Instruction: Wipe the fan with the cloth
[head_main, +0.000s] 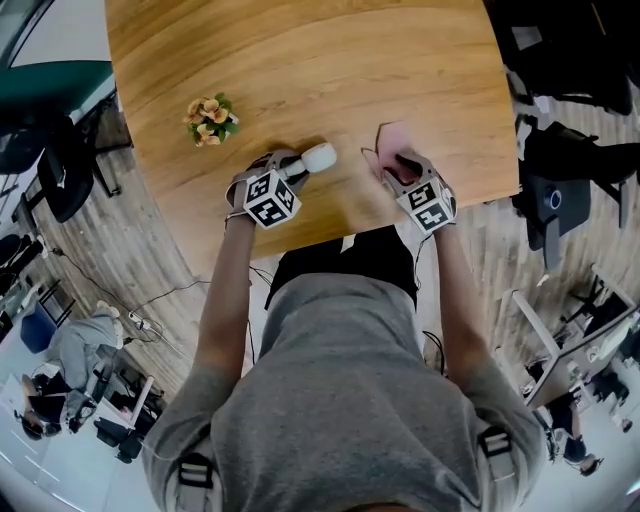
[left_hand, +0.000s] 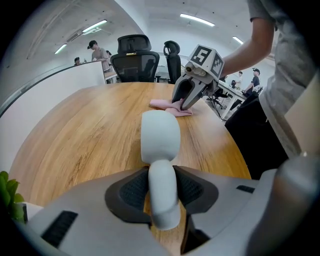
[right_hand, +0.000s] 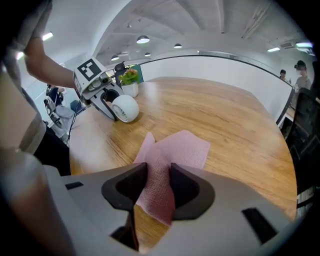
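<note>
On the table (head_main: 300, 60) | fan (left_hand: 160, 137): white, rounded | cloth (right_hand: 185, 147): pink, creased

Matt plastic fan (left_hand: 160, 135), woven cloth (right_hand: 180, 150) — grained wooden table (head_main: 300, 60).

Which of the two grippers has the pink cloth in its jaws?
The right gripper: its jaws pinch the pink woven cloth. The left gripper clamps the white handheld fan by its stem instead.

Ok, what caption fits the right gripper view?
Right claw pinches the pink cloth on the wooden table.
</note>
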